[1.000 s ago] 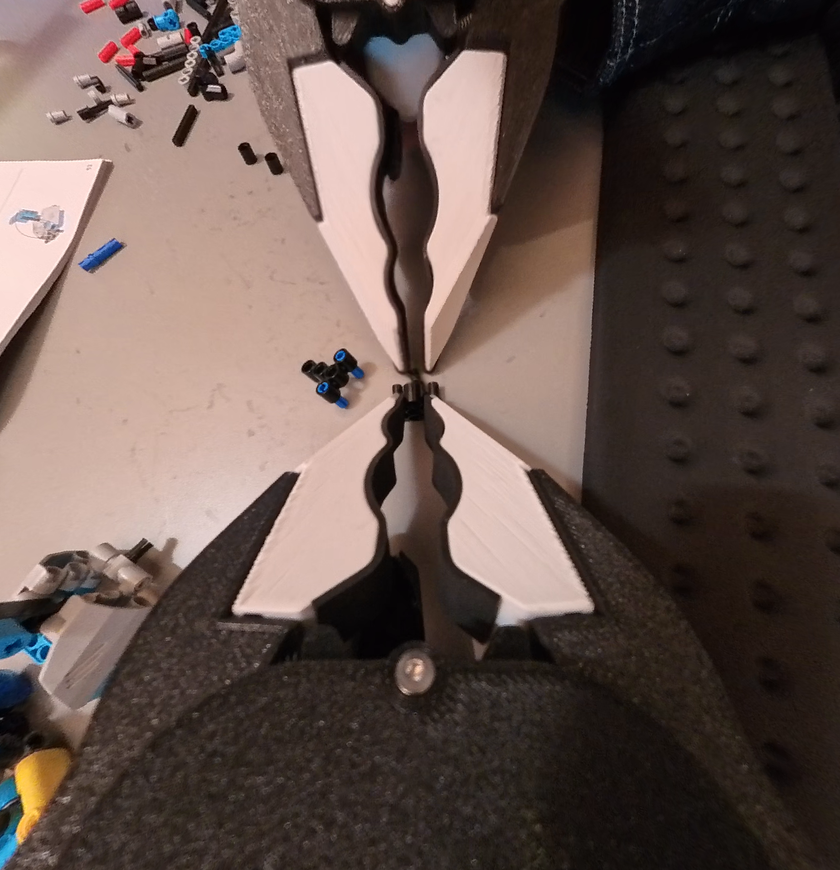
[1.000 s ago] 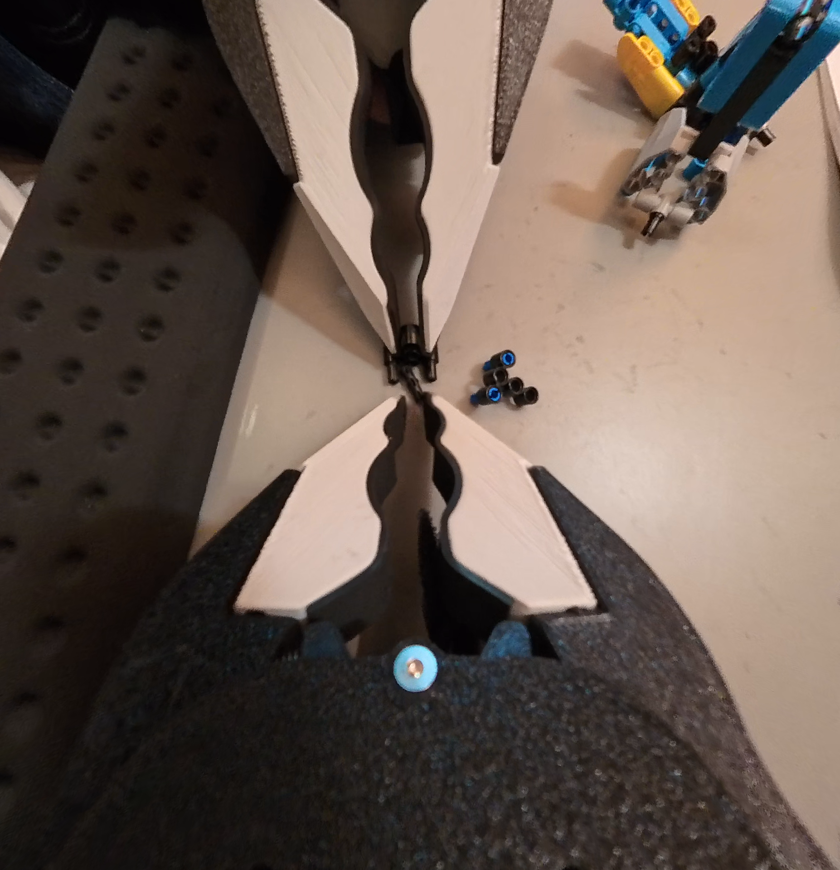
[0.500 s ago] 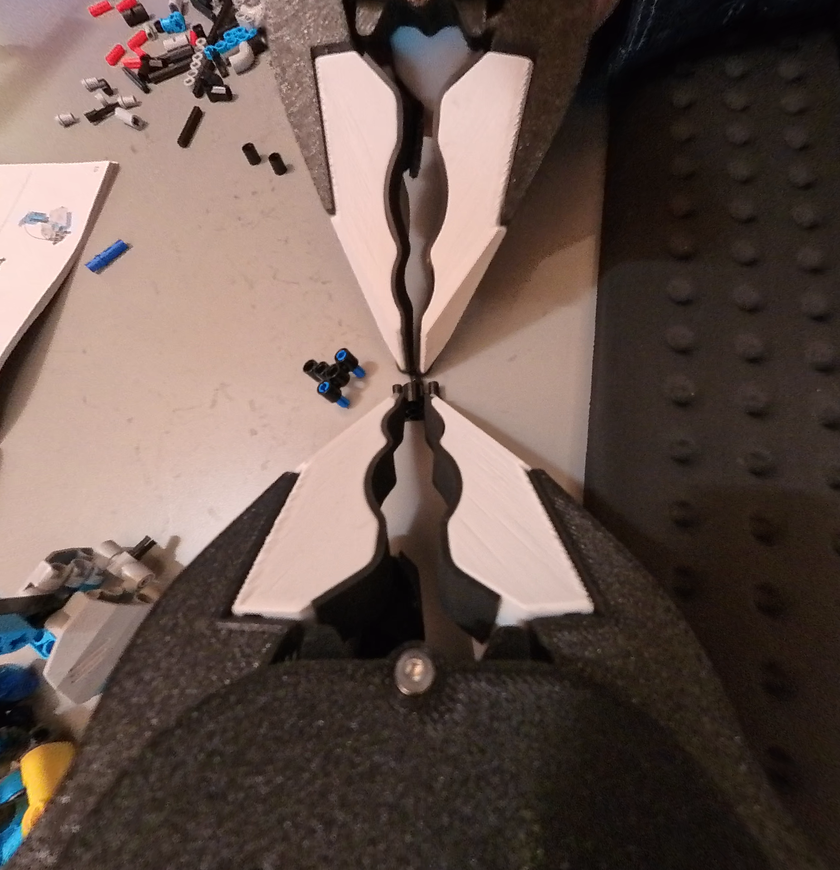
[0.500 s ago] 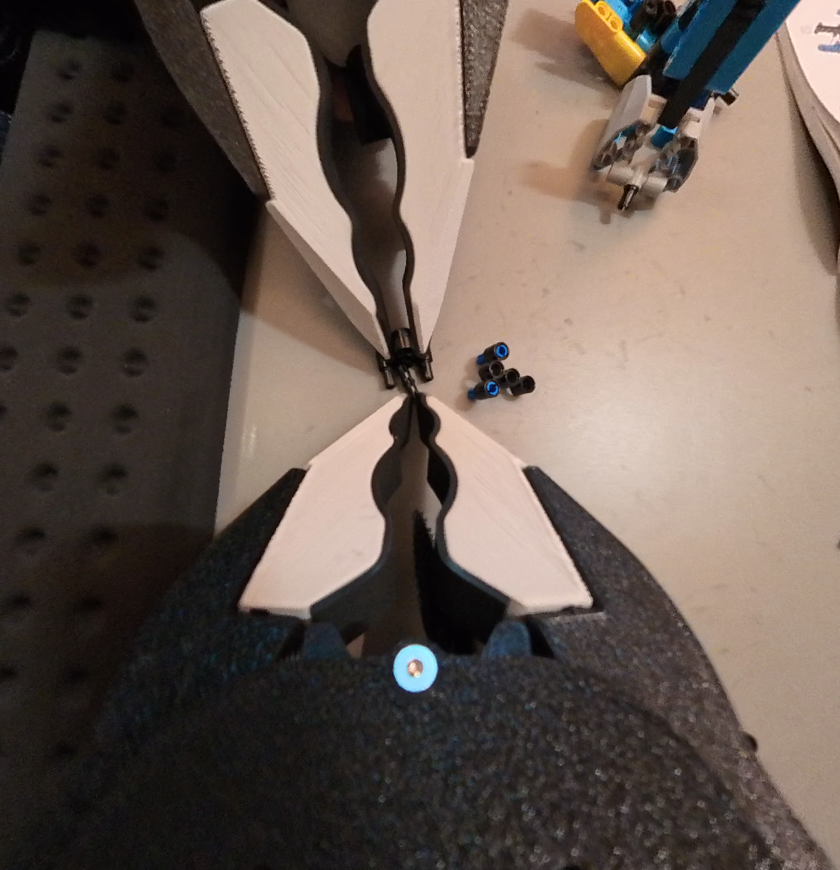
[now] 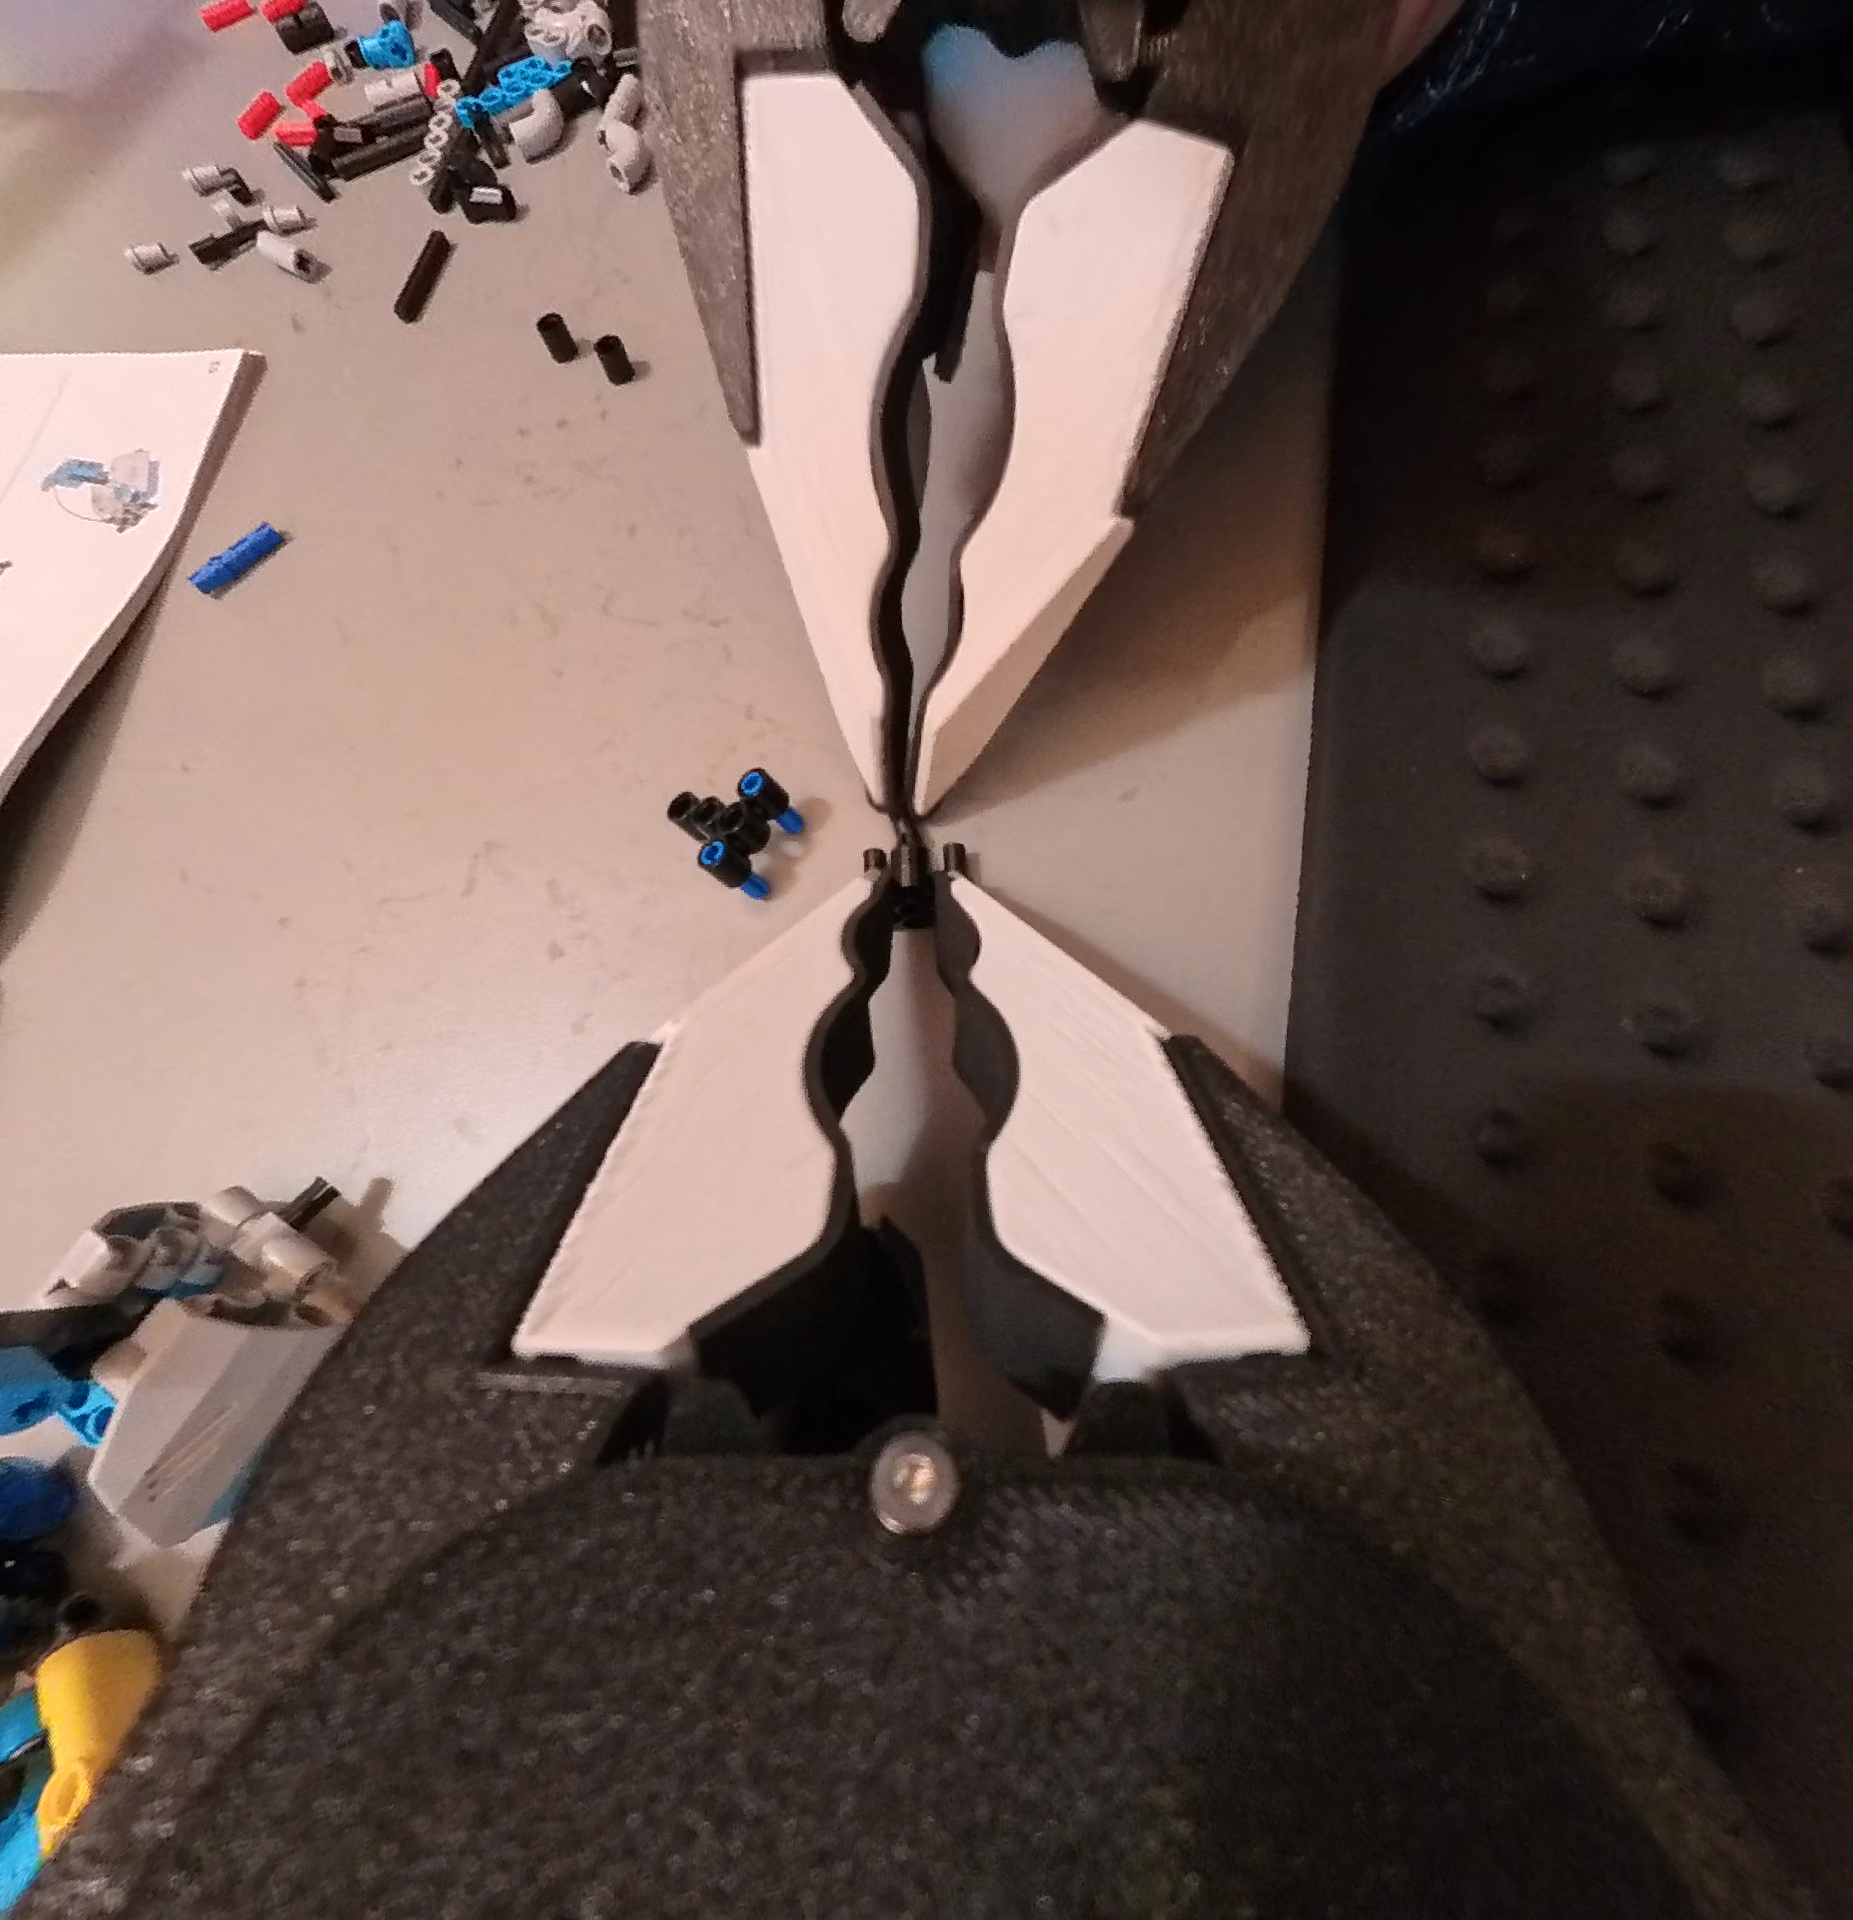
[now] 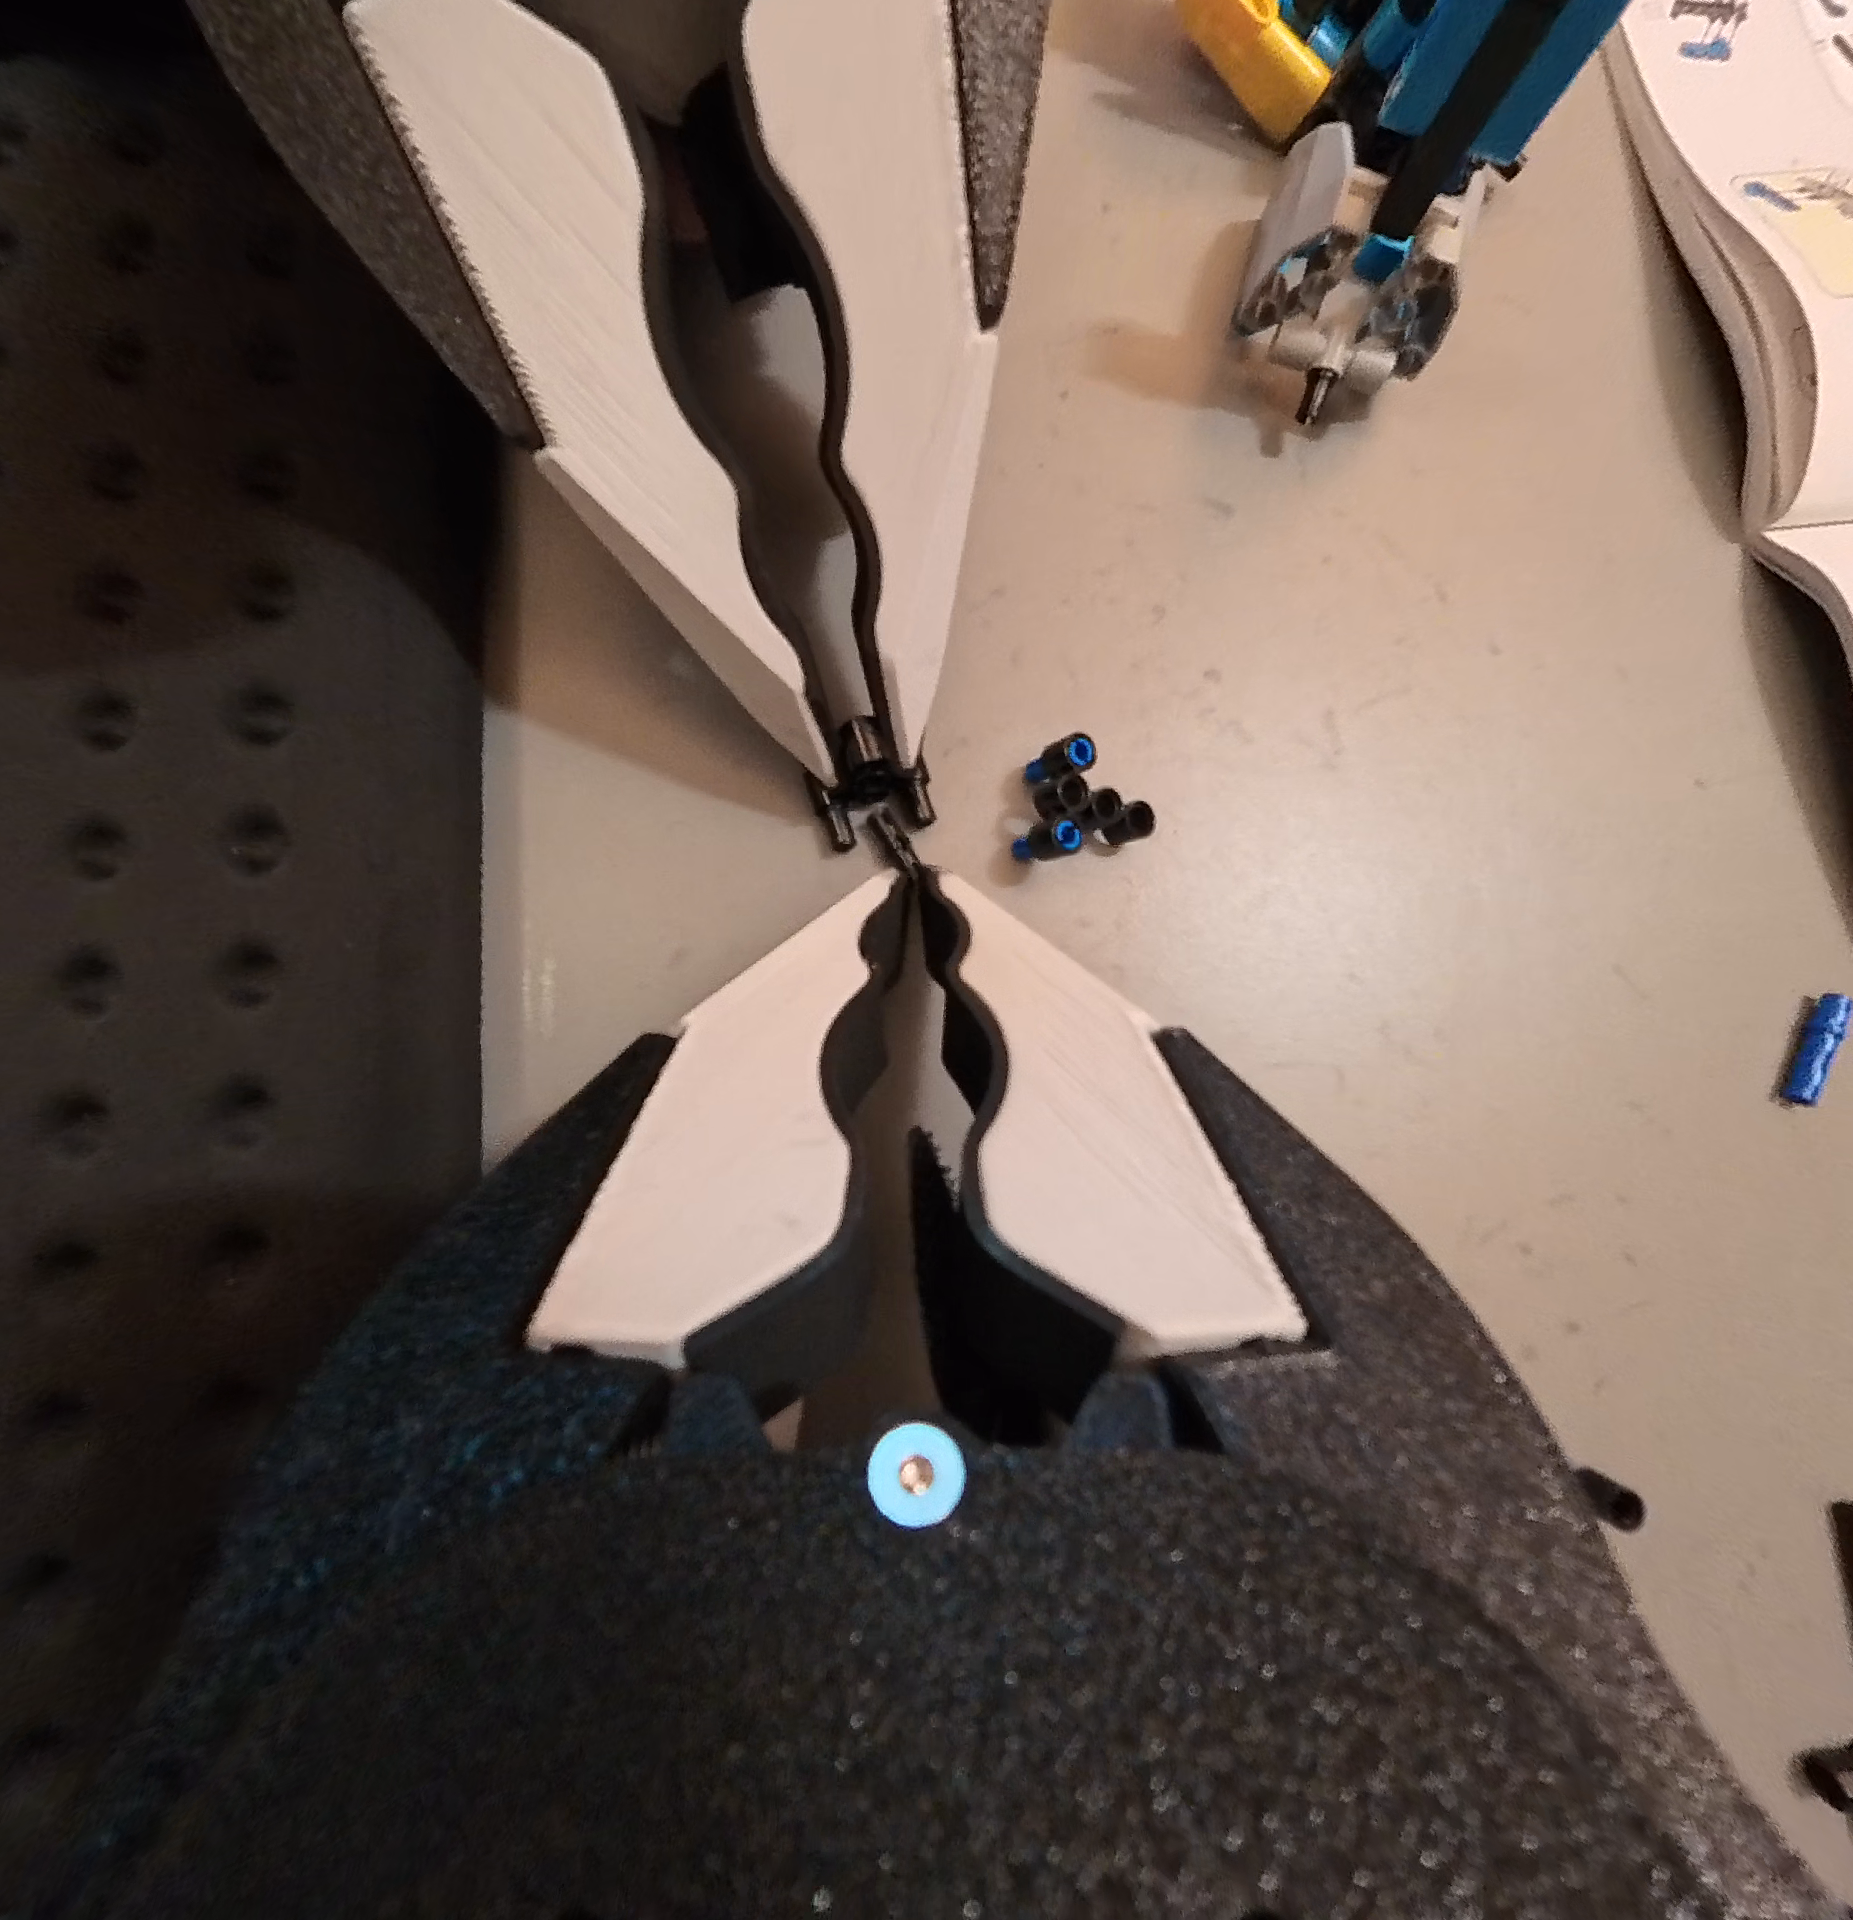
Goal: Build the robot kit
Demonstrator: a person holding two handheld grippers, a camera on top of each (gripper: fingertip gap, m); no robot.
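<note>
Pinching, left gripper (image 5: 906, 902): jaws nearly closed, clamping a small black connector (image 5: 906, 871) at the very tips, side pegs sticking out both ways.
Pinching, right gripper (image 6: 906, 883): jaws closed to a sliver, gripping a thin black pin (image 6: 898, 847) by its end.
Meeting: tips facing head-on above the table (image 5: 434, 987), pin touching the connector's middle; impossible to tell how deep the pin is sitting.
Shifting: compared with a second ago, opposite gripper leaning further sideways in each view, tips staying in contact throughout.
Lying just beside the tips: a black-and-blue cluster (image 5: 735, 831) of joined pegs, untouched, resting in the same spot.
Lying further off: an open booklet (image 5: 70, 582), a lone blue peg (image 5: 234, 558), a scatter of loose parts (image 5: 434, 125), a blue-and-grey model (image 6: 1358, 239).
Bordering the table edge: a dark studded mat (image 5: 1628, 727).
</note>
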